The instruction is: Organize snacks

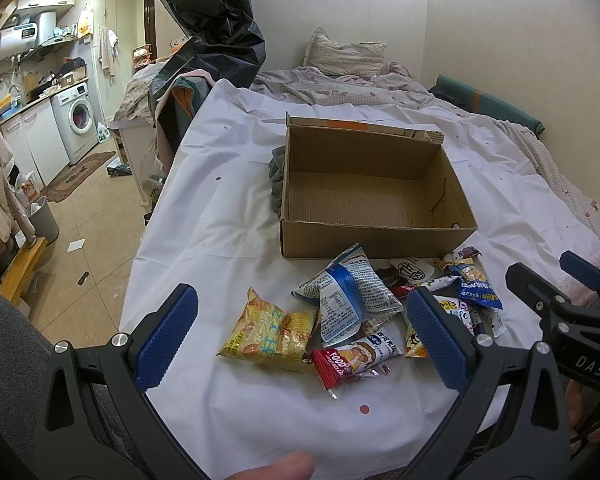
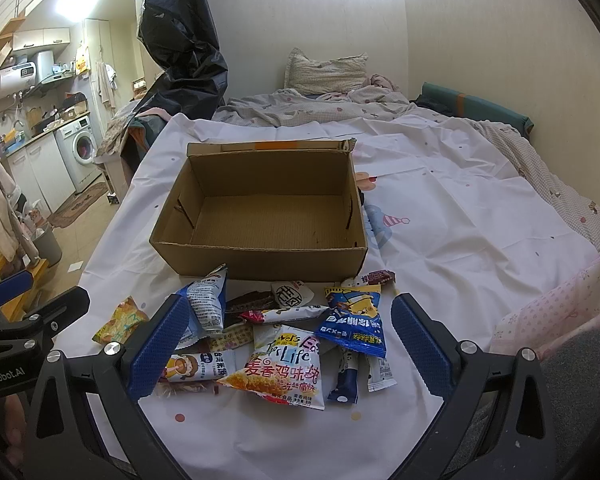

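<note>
An empty open cardboard box [image 1: 380, 236] [image 2: 260, 260] sits on the white sheet. In front of it lies a pile of snack packets: a yellow packet [image 1: 266, 336] [image 2: 120, 320], a blue-white packet [image 1: 348, 300] [image 2: 208, 300], a red-white packet [image 1: 352, 360], an orange chicken-flavour packet [image 2: 284, 364] and a blue cartoon packet [image 2: 352, 320] [image 1: 478, 288]. My left gripper [image 1: 300, 344] is open and empty above the near-left of the pile. My right gripper [image 2: 288, 344] is open and empty above the pile's near side. Each gripper shows at the other view's edge.
The white sheet [image 1: 228, 208] covers a bed with a pillow [image 1: 344, 52] and quilt at the back. A black plastic bag [image 1: 212, 32] hangs at the far left. The bed's left edge drops to a tiled floor [image 1: 88, 232], with a kitchen and washing machine [image 1: 78, 120] beyond.
</note>
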Action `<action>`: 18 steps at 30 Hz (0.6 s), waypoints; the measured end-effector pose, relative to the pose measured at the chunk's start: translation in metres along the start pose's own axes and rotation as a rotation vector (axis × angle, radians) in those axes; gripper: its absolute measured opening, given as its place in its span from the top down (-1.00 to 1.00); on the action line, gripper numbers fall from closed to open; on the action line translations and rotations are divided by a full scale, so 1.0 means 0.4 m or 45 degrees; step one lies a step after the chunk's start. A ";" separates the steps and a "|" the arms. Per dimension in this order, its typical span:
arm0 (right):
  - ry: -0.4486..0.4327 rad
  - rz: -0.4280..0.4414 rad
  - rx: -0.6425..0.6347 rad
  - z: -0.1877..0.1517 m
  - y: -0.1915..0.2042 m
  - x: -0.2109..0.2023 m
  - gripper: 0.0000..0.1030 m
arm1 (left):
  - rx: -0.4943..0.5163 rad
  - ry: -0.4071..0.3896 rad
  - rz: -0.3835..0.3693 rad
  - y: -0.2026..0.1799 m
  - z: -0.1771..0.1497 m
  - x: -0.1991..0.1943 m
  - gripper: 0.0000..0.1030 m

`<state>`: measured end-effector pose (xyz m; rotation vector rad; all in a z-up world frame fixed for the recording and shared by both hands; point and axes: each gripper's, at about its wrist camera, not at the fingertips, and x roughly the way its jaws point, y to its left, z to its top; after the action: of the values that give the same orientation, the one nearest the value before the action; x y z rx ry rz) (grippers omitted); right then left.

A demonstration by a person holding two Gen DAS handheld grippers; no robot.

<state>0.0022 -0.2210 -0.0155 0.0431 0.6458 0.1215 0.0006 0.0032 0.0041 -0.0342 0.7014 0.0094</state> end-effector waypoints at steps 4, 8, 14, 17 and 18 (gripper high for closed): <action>0.000 0.001 -0.001 0.000 0.000 0.000 -1.00 | -0.002 0.000 0.000 -0.003 0.008 -0.002 -1.00; 0.001 0.001 -0.001 0.000 0.000 0.000 -1.00 | 0.000 0.000 0.000 -0.002 0.009 -0.002 -1.00; 0.000 0.000 0.000 0.000 0.000 -0.001 -1.00 | -0.001 0.000 0.000 -0.002 0.009 -0.002 -1.00; 0.000 0.001 -0.001 0.000 0.000 0.000 -1.00 | -0.001 0.001 0.000 -0.002 0.009 -0.002 -1.00; 0.000 0.001 -0.002 0.000 0.000 0.000 -1.00 | -0.002 0.000 0.000 -0.002 0.008 -0.002 -1.00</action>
<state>0.0020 -0.2209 -0.0155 0.0422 0.6459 0.1226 0.0021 0.0025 0.0072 -0.0354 0.7018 0.0096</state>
